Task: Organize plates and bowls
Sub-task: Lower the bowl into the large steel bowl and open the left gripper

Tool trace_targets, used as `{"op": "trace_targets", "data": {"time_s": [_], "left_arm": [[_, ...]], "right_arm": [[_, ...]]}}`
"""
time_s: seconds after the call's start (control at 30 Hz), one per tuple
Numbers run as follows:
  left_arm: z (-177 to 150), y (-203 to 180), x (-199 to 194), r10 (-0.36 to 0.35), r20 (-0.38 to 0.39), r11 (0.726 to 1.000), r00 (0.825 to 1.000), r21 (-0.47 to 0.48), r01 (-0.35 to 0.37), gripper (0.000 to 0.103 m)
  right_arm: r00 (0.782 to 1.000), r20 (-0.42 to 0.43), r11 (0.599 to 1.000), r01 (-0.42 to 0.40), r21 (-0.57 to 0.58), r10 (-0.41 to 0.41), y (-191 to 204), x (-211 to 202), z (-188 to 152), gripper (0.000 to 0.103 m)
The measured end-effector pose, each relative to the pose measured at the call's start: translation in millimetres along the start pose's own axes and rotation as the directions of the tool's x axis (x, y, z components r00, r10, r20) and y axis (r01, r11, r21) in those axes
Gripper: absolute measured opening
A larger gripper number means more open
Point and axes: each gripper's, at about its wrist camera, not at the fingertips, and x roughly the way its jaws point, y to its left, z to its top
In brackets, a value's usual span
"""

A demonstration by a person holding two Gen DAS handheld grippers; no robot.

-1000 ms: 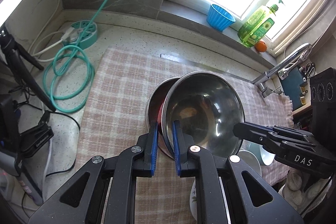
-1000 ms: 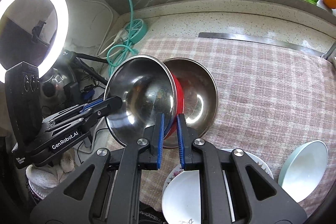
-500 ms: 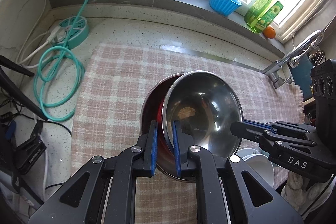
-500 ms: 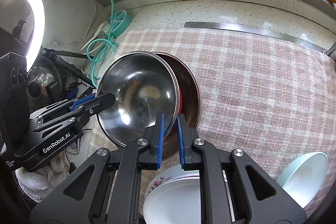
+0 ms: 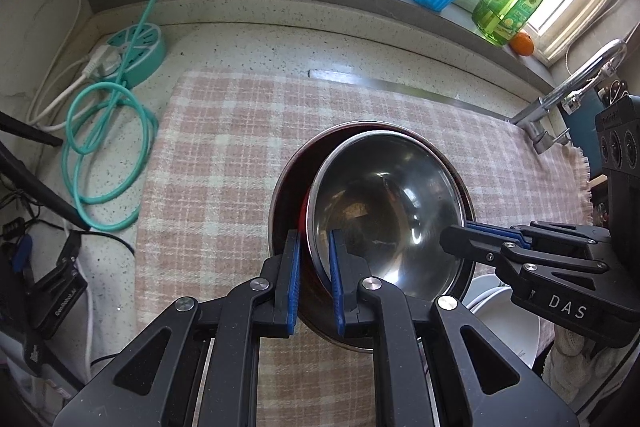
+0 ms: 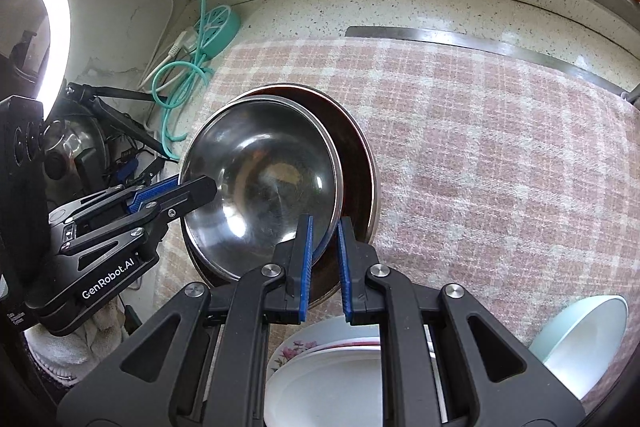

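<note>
Both tongs were clamped on the steel bowl [image 5: 384, 211]: the left tongs [image 5: 314, 279] on its near-left rim, the right tongs [image 6: 323, 259] on the opposite rim. The bowl hung tilted over a larger red-sided bowl [image 6: 360, 163] on the checked cloth [image 6: 500, 147] on the bench. The step looked like nesting; next, level it, seat it, then release both.

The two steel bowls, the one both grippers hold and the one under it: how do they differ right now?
The upper steel bowl is clamped at opposite rims by the left gripper and right gripper; the lower steel bowl is in neither grip. The upper one looks slightly smaller, sits off-centre over the lower one, and has a red outside; the lower bowl's outside is hidden. The lower one rests on the checked cloth. Both have shiny metal interiors.
</note>
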Motion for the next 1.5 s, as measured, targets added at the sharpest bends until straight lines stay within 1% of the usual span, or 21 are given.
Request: {"op": "trace_targets", "data": {"time_s": [0.4,0.47,0.57,0.63,0.73,0.87,0.93,1.0,1.03,1.07,1.1,1.17,1.2,1.23,1.3,1.37,1.43,1.47,1.5], "left_arm": [[-0.6,-0.7,4.8,0.006,-0.018,1.000,1.000,0.003,-0.006,0.012],[-0.8,-0.8,5.0,0.005,-0.017,1.000,1.000,0.002,-0.005,0.015],[-0.8,-1.5,3.9,0.002,-0.014,1.000,1.000,0.000,-0.002,0.015],[-0.3,-2.5,2.7,0.002,-0.011,1.000,1.000,0.002,-0.002,0.015],[-0.2,-2.9,-0.2,0.003,-0.004,1.000,1.000,0.003,-0.003,0.015],[-0.2,-1.9,-6.6,0.005,0.010,1.000,1.000,0.001,-0.005,0.015],[-0.2,-2.8,-11.0,0.006,0.020,1.000,1.000,0.003,-0.006,0.015],[0.2,-4.4,-15.0,0.010,0.031,1.000,0.999,0.008,-0.010,0.016],[0.4,-5.3,-17.0,0.012,0.036,1.000,0.999,0.009,-0.012,0.017],[0.7,-6.4,-19.1,0.014,0.042,1.000,0.999,0.009,-0.014,0.021],[0.8,-7.5,-21.4,0.015,0.050,1.000,0.999,0.012,-0.015,0.023],[0.7,-10.3,-25.8,0.019,0.062,1.000,0.998,0.021,-0.020,0.023],[0.2,-11.7,-28.2,0.019,0.067,1.000,0.998,0.024,-0.021,0.025],[-0.5,-13.2,-30.3,0.023,0.073,0.999,0.997,0.028,-0.025,0.028],[-2.3,-17.1,-34.9,0.036,0.091,0.998,0.995,0.040,-0.040,0.039],[-5.3,-21.2,-40.0,0.041,0.109,0.998,0.993,0.051,-0.047,0.042],[-8.4,-24.7,-44.0,0.039,0.119,0.997,0.992,0.056,-0.046,0.046],[-10.3,-26.3,-45.8,0.035,0.122,0.997,0.992,0.058,-0.042,0.051],[-12.1,-27.8,-47.5,0.032,0.125,0.997,0.992,0.060,-0.040,0.052]], "right_arm": [[1.000,0.006,1.000,0.008,-0.008,-0.008,0.2,1.3,1.6,0.016],[1.000,0.006,1.000,0.003,-0.008,-0.003,-0.4,1.0,1.0,0.018],[1.000,0.009,1.000,-0.007,-0.008,0.007,0.7,-0.1,0.1,0.029],[1.000,0.014,1.000,-0.011,-0.014,0.012,2.9,-1.2,-0.1,0.038],[1.000,0.023,1.000,-0.015,-0.020,0.016,5.7,-4.7,-0.6,0.044],[0.999,0.047,1.000,-0.019,-0.021,0.020,7.4,-14.0,-1.2,0.047],[0.998,0.061,0.999,-0.030,-0.020,0.031,7.5,-19.9,-1.4,0.054],[0.996,0.076,0.999,-0.033,-0.029,0.035,9.0,-26.1,-1.7,0.055],[0.996,0.084,0.999,-0.031,-0.034,0.033,9.9,-29.7,-2.2,0.055],[0.995,0.092,0.999,-0.030,-0.038,0.033,10.7,-33.7,-2.5,0.055],[0.994,0.101,0.999,-0.030,-0.040,0.034,10.8,-37.5,-3.3,0.056],[0.992,0.124,0.999,-0.031,-0.040,0.036,9.1,-46.7,-6.8,0.062],[0.990,0.136,0.999,-0.034,-0.040,0.039,7.9,-51.5,-8.9,0.065],[0.988,0.146,0.999,-0.035,-0.040,0.041,6.2,-55.7,-11.2,0.066],[0.986,0.162,0.999,-0.037,-0.037,0.042,2.1,-63.9,-15.5,0.067],[0.984,0.175,0.999,-0.033,-0.031,0.038,-2.9,-71.7,-20.0,0.069],[0.981,0.192,0.999,-0.039,-0.014,0.041,-11.0,-80.2,-24.8,0.075],[0.978,0.205,0.999,-0.045,-0.003,0.045,-16.1,-85.4,-28.4,0.077],[0.975,0.218,0.999,-0.050,0.008,0.047,-20.9,-91.1,-31.8,0.079]]}}
